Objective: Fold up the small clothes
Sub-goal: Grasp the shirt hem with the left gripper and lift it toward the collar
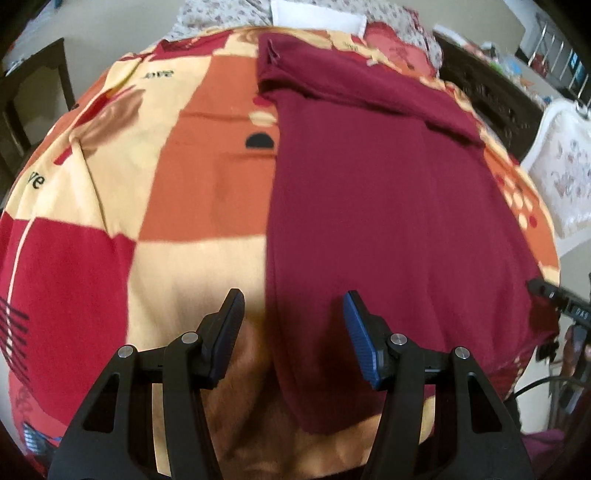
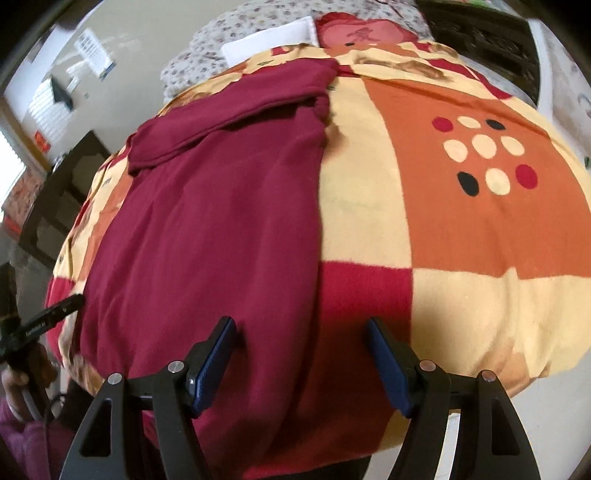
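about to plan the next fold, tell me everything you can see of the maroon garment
The maroon garment is a plain dark-red piece of soft, slightly fuzzy-looking knit, laid flat and lengthwise on the patterned bedspread. It already looks folded into a long panel, with a flap folded across its far end and a small bunched corner there. A few shallow creases run along it. Its near end hangs over the bed edge. Both grippers, left and right, are open at its near corners, gripping nothing.

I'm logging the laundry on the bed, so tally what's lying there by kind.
Maroon cloth garment, partly folded lengthwise: 1
Patchwork orange, cream and red bedspread: 1
White folded cloth at the far end: 1
Red cushion at the far end: 1
Total: 4
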A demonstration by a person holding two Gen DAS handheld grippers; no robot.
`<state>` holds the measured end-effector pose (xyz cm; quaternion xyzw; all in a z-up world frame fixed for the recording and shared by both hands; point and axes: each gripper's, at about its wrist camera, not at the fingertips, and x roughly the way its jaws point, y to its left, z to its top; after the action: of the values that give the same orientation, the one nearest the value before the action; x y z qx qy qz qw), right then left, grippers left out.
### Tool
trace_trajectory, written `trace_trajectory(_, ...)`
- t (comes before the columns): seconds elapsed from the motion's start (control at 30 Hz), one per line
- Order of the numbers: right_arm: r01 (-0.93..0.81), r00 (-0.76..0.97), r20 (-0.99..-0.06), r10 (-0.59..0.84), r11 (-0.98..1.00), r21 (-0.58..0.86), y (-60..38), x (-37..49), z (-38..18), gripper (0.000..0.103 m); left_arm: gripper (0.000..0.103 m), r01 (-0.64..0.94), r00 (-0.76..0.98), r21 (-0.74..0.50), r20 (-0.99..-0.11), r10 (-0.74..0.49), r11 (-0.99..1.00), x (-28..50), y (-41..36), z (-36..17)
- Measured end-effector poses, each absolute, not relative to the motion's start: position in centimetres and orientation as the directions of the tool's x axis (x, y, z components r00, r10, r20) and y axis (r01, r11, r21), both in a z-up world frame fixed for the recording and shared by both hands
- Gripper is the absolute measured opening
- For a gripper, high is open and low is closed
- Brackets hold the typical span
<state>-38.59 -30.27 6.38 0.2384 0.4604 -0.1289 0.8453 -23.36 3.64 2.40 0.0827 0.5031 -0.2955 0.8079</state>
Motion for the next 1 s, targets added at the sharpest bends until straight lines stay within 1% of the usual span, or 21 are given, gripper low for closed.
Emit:
trace_trajectory(0.1, 0.397, 0.541, -0.841, 0.024, 0.874, 0.280, -29.7, -38.8, 6.8, 0.070, 0.056, 0.560, 0.291, -0.169, -0.876, -0.384, 0.811, -23.9, 3.8, 1.8)
trace_trajectory(0.27, 0.357, 0.561, -0.824, 0.081, 0.874, 0.329, -29.6, -38.9, 7.1, 0.070, 0.057, 0.557, 0.287, -0.160, -0.883, -0.371, 0.815, -24.2, 3.6, 1.5)
trace_trajectory(0.37, 0.352, 0.571, -0.814, 0.105, 0.865, 0.358, -29.9, -38.8, 6.8, 0.070, 0.063, 0.568, 0.274, -0.161, -0.888, -0.369, 0.807, -23.9, 3.0, 1.4)
trace_trajectory(0.5, 0.337, 0.574, -0.811, 0.116, 0.869, 0.363, -29.9, -38.5, 6.7, 0.070, 0.065, 0.575, 0.282, -0.140, -0.891, -0.355, 0.806, -23.9, 2.6, 1.3)
trace_trajectory(0.57, 0.320, 0.572, -0.813, 0.109, 0.883, 0.344, -29.5, -38.3, 6.8, 0.066, 0.065, 0.579, 0.286, -0.125, -0.894, -0.345, 0.805, -24.0, 2.4, 1.2)
trace_trajectory(0.6, 0.309, 0.571, -0.813, 0.111, 0.889, 0.338, -29.3, -38.2, 6.9, 0.055, 0.065, 0.583, 0.286, -0.117, -0.896, -0.338, 0.804, -24.1, 2.3, 1.3)
trace_trajectory(0.63, 0.294, 0.571, -0.810, 0.131, 0.889, 0.351, -29.3, -38.1, 7.0, 0.041, 0.065, 0.584, 0.282, -0.118, -0.898, -0.338, 0.803, -24.0, 2.2, 1.3)
trace_trajectory(0.67, 0.279, 0.571, -0.805, 0.163, 0.883, 0.377, -29.3, -38.0, 7.0, 0.037, 0.065, 0.581, 0.273, -0.128, -0.900, -0.341, 0.804, -23.9, 2.3, 1.3)
trace_trajectory(0.7, 0.267, 0.567, -0.800, 0.196, 0.875, 0.404, -29.4, -38.0, 7.0, 0.034, 0.065, 0.577, 0.263, -0.141, -0.901, -0.346, 0.804, -23.8, 2.4, 1.3)
trace_trajectory(0.8, 0.264, 0.563, -0.799, 0.211, 0.870, 0.416, -29.4, -37.8, 6.8, 0.034, 0.065, 0.573, 0.245, -0.165, -0.901, -0.359, 0.803, -23.7, 2.6, 1.4)
trace_trajectory(0.9, 0.263, 0.573, -0.785, 0.237, 0.854, 0.450, -29.4, -37.5, 6.3, 0.039, 0.065, 0.577, 0.254, -0.152, -0.900, -0.353, 0.803, -23.9, 2.4, 1.3)
trace_trajectory(0.93, 0.257, 0.574, -0.781, 0.248, 0.851, 0.459, -29.3, -37.4, 6.2, 0.039, 0.065, 0.581, 0.258, -0.144, -0.901, -0.349, 0.801, -24.0, 2.3, 1.4)
trace_trajectory(0.97, 0.245, 0.571, -0.779, 0.260, 0.852, 0.463, -29.0, -37.2, 6.3, 0.039, 0.048, 0.584, 0.256, -0.151, -0.898, -0.358, 0.797, -24.0, 2.3, 1.5)
trace_trajectory(1.0, 0.231, 0.569, -0.775, 0.276, 0.850, 0.473, -28.7, -37.0, 6.3, 0.028, 0.023, 0.586, 0.247, -0.164, -0.897, -0.367, 0.794, -23.9, 2.3, 1.6)
